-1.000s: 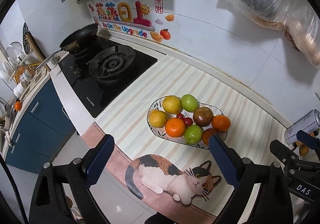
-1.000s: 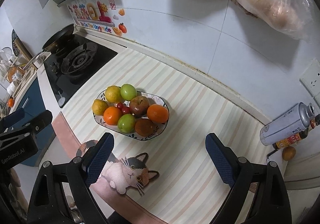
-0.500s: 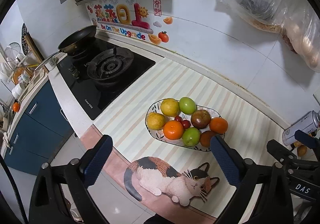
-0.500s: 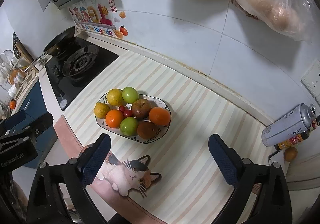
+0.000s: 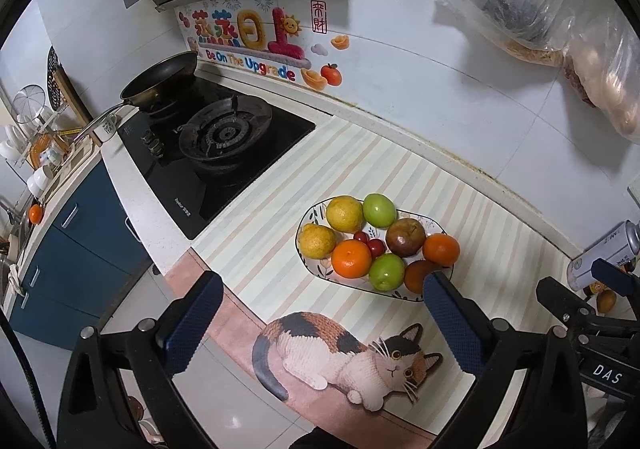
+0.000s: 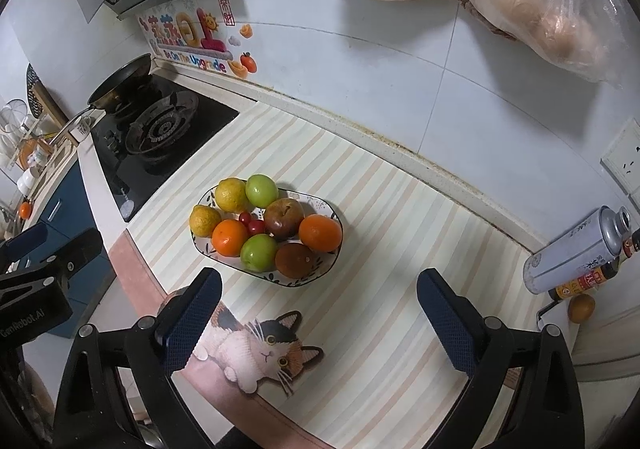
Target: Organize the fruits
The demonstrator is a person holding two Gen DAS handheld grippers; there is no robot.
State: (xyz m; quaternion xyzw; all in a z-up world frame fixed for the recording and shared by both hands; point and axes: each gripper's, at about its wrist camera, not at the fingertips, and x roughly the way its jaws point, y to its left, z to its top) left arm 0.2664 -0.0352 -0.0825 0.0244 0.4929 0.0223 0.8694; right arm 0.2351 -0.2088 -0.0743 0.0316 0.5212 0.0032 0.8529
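At the centre of the right wrist frame, the oval fruit plate (image 6: 326, 209) sits on the striped mat (image 6: 400, 249), its long axis running from upper left to lower right. On it lie two yellow citrus, two green apples, two oranges, a reddish-brown apple, a dark brown fruit (image 6: 295, 259) and a few cherry tomatoes (image 6: 251, 222), packed touching. The right gripper (image 6: 318, 319) hangs above and short of the plate, jaws spread wide and empty; the brown fruit lies just up-frame of the gap, left of its midline. In the left wrist view the plate (image 5: 310, 213) lies toward the right half of the frame, partly behind the right-hand finger of the left gripper (image 5: 322, 315), which is also spread wide and empty. I judge the right gripper nearer and better lined up. A lone small orange fruit (image 6: 581, 307) sits off the mat at the far right edge beside a spray can (image 6: 576, 251). Fruit gathered on the plate fits either a finished sorting or a full plate yet to be sorted.
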